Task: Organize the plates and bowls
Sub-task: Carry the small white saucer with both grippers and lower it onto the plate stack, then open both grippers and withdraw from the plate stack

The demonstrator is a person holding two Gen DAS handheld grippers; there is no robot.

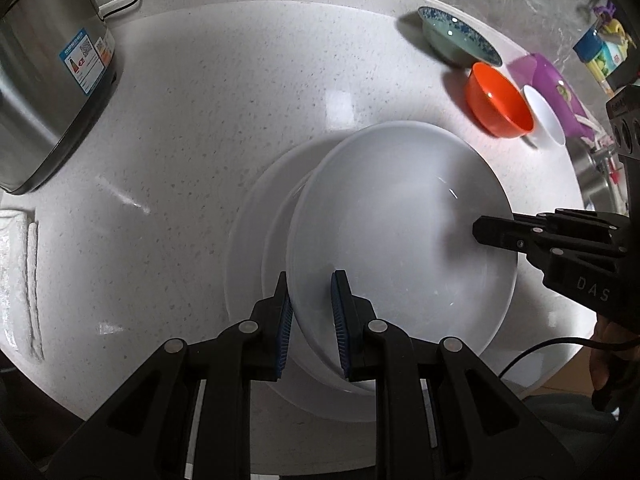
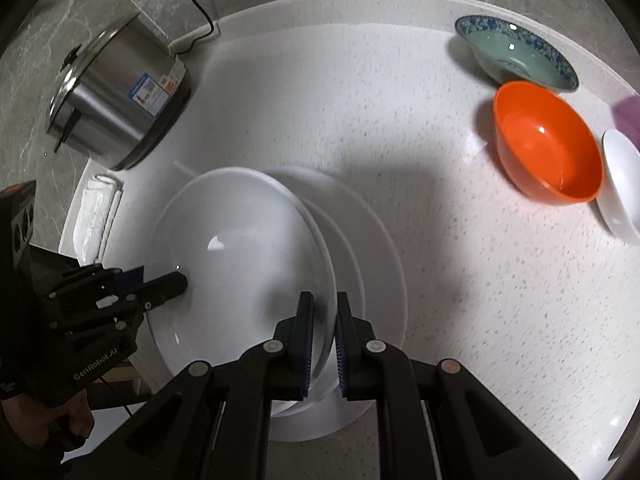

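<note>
A deep white plate (image 1: 400,232) is held tilted just above a stack of white plates (image 1: 252,240) on the counter. My left gripper (image 1: 311,308) is shut on the plate's left rim. My right gripper (image 2: 323,328) is shut on its opposite rim; the plate (image 2: 240,264) and the stack (image 2: 380,248) show in the right wrist view. Each gripper shows in the other's view: the right one (image 1: 496,236), the left one (image 2: 168,284). An orange bowl (image 2: 548,144), a blue-rimmed green bowl (image 2: 516,52) and a small white dish (image 2: 622,188) sit at the far right.
A steel cooker (image 2: 116,104) with a cord stands at the back left of the white speckled counter (image 1: 200,120). A folded white cloth (image 1: 20,272) lies at the left edge. A purple container (image 1: 556,88) and colourful items (image 1: 604,48) sit beyond the bowls.
</note>
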